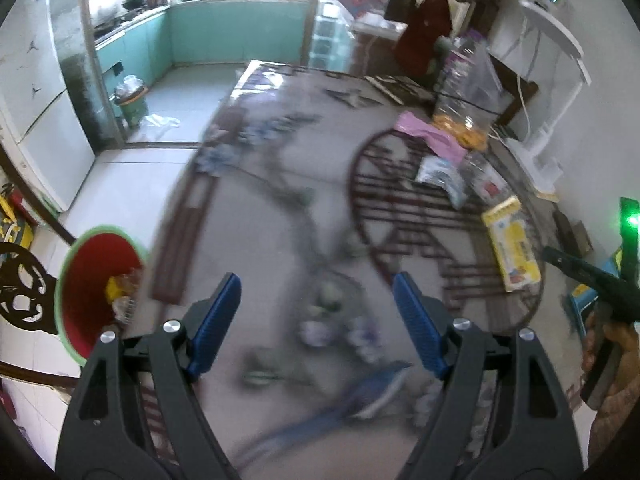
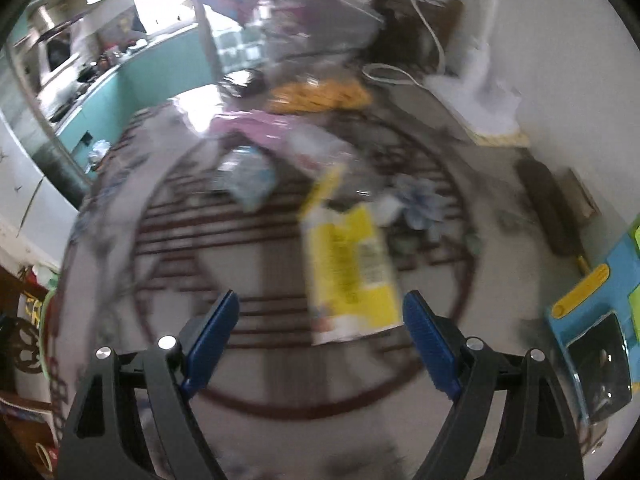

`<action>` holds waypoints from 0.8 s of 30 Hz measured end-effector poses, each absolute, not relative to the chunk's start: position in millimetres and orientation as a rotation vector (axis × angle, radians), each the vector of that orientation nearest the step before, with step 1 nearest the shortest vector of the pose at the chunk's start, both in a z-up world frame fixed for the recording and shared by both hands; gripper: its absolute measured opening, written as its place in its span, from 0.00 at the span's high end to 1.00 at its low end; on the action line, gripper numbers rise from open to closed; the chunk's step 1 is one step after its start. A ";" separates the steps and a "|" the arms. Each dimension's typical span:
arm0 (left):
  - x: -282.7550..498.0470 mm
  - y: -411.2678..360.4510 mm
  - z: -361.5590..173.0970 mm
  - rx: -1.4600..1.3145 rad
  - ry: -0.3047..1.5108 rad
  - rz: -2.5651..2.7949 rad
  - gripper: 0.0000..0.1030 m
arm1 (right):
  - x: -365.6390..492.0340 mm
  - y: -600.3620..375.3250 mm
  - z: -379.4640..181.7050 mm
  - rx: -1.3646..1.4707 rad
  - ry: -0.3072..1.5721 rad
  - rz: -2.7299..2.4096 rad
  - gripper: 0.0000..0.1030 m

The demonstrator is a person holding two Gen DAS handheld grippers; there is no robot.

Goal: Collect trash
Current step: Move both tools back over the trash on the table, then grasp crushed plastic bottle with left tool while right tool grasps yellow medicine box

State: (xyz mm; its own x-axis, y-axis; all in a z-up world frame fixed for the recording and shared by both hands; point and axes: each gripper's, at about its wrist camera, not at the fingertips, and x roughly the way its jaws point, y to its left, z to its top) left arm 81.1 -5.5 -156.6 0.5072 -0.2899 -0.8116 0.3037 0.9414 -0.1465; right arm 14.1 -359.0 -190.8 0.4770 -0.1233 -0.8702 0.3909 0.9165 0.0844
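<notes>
A red bin with a green rim point(image 1: 94, 284) stands at the table's left edge with yellow trash inside. My left gripper point(image 1: 316, 292) is open and empty above the patterned tabletop point(image 1: 280, 152), right of the bin. A yellow and white wrapper point(image 1: 512, 244) lies on the table; it also shows in the right wrist view point(image 2: 348, 272). My right gripper point(image 2: 322, 308) is open and empty, just in front of that wrapper. A blue and white packet point(image 2: 246, 178) and a pink wrapper point(image 2: 260, 128) lie farther back.
A clear bag with orange snacks point(image 1: 464, 112) stands at the table's far side, next to a white fan point(image 1: 552, 92). A blue box with a yellow strip point(image 2: 596, 304) sits at the right edge. A green bin point(image 1: 132, 100) stands on the kitchen floor.
</notes>
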 end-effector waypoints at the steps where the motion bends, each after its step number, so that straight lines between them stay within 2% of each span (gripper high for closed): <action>1: 79.0 -17.9 -158.1 0.019 0.983 -0.368 0.26 | 17.0 -368.8 -197.1 0.297 1.047 -0.313 0.21; 11: 86.6 -111.6 -173.7 0.084 1.052 -0.427 0.25 | 55.8 -389.9 -236.3 0.316 1.114 -0.181 0.21; 24: 196.0 -212.8 -220.5 0.067 1.118 -0.423 0.24 | 66.2 -406.7 -248.3 0.358 1.104 -0.111 0.22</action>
State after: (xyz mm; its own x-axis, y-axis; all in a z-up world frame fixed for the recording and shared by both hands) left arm 196.0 -212.8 -220.5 0.3667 -0.2962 -0.8820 0.3621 0.9187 -0.1579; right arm 66.2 -406.7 -248.3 0.4509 0.0892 -0.8881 0.2637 0.9373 0.2280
